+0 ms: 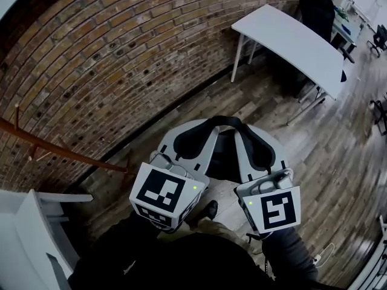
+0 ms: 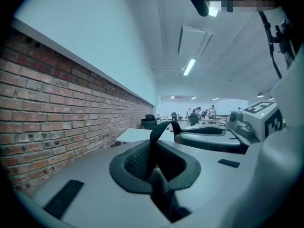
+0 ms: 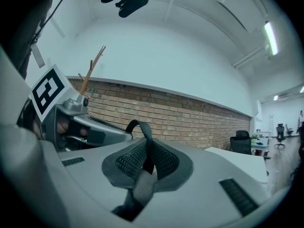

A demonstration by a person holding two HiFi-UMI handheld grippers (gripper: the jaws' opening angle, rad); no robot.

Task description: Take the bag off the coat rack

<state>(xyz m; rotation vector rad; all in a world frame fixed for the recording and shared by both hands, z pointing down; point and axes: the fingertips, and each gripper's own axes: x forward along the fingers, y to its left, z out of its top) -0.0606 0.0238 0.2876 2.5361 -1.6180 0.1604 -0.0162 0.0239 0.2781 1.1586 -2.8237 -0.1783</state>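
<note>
A black bag [image 1: 225, 159] hangs by its black strap [image 1: 225, 121] between my two grippers, held level over the wooden floor. My left gripper [image 1: 202, 132] is shut on the strap's left end, and its own view shows the strap [image 2: 159, 132] pinched between its ribbed pads [image 2: 135, 163]. My right gripper [image 1: 251, 135] is shut on the right end, and in the right gripper view the strap [image 3: 142, 132] loops up out of its pads [image 3: 164, 160]. The brown wooden coat rack [image 1: 54, 148] stands apart at the left, and one of its pegs [image 3: 92, 69] rises behind the left gripper.
A brick wall [image 1: 109, 53] runs along the left and far side. A white table [image 1: 290, 38] with a black chair [image 1: 317, 11] behind it stands at the upper right. A white cabinet [image 1: 30, 234] fills the lower left corner. My shoe [image 1: 209, 209] shows below the grippers.
</note>
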